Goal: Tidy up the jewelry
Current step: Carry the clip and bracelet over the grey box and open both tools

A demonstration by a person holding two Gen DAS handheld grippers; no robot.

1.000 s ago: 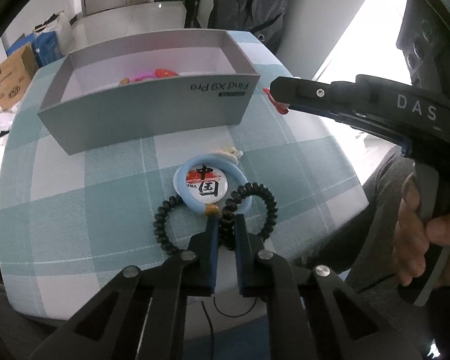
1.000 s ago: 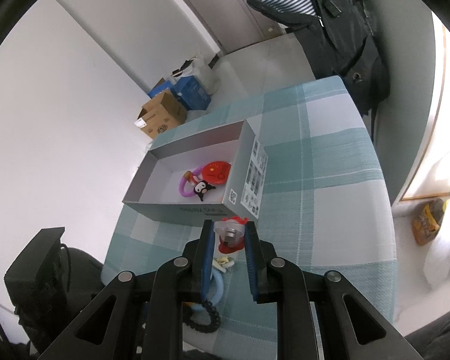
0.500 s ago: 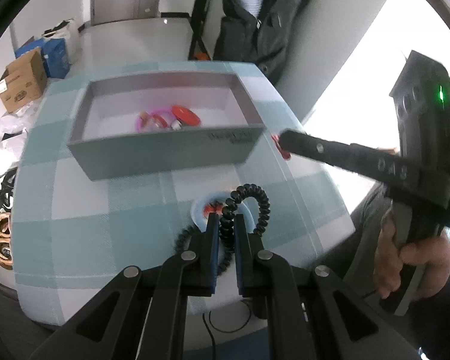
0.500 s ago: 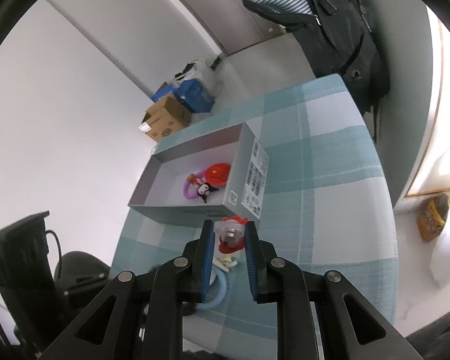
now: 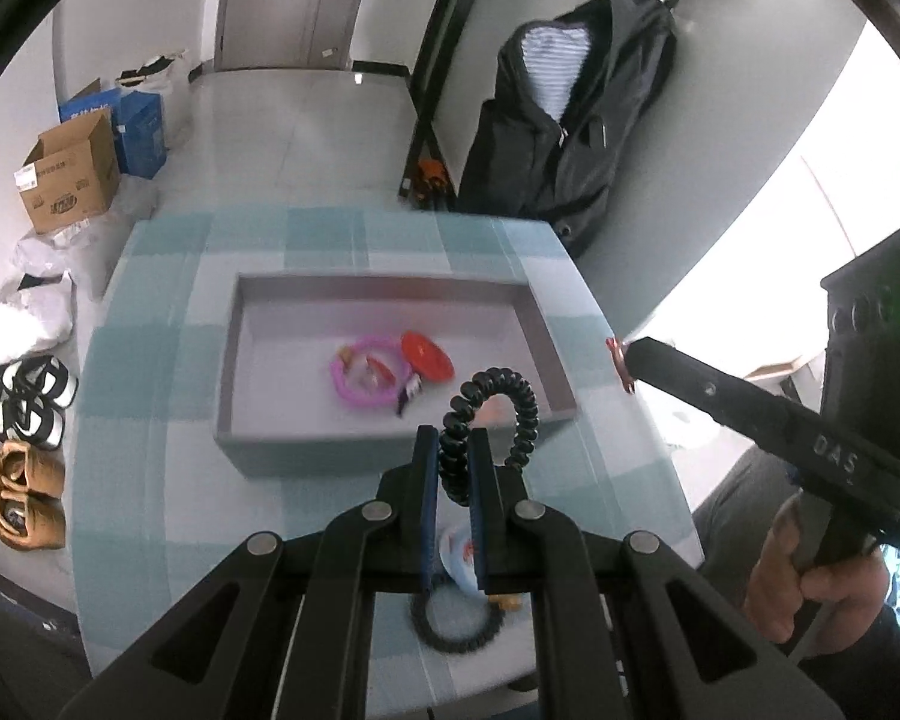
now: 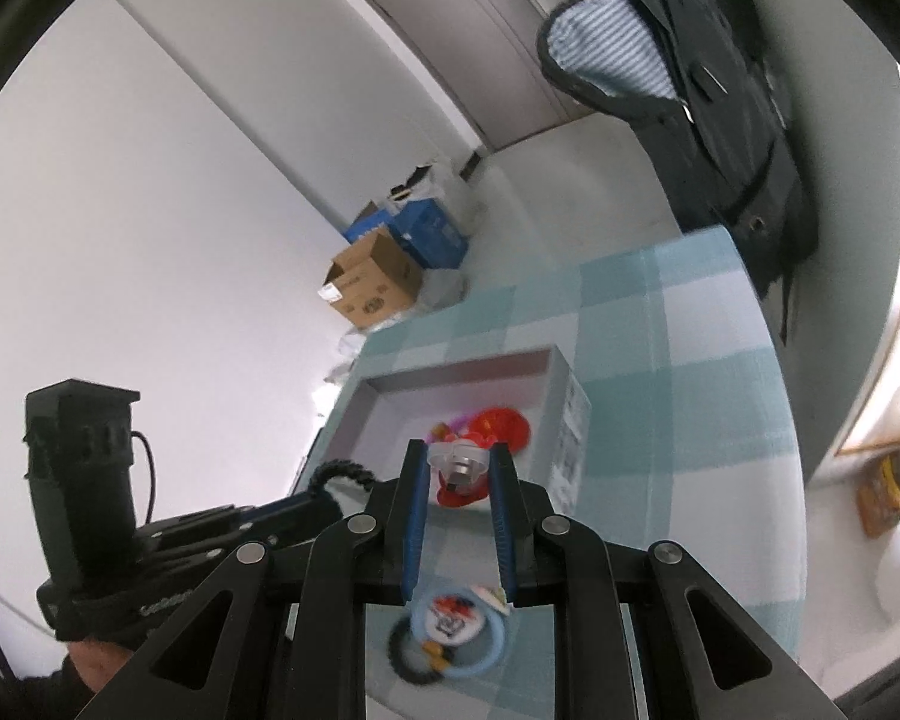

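Holding a black coiled hair tie point(image 5: 498, 414) between closed fingers, the left hand-held gripper point(image 5: 450, 468) hangs at lower centre, near the grey box point(image 5: 384, 450), probably to drop it inside. The right hand-held gripper point(image 6: 459, 480) clamps a red ornament point(image 6: 462, 480) for the same box.

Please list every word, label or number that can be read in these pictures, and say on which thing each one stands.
"DAS": on the side of the right tool's black body.
Cardboard box: dark print, too small to read.
Grey box: white label on its end wall, blurred.
Round badge on the table: red and black marks, blurred.
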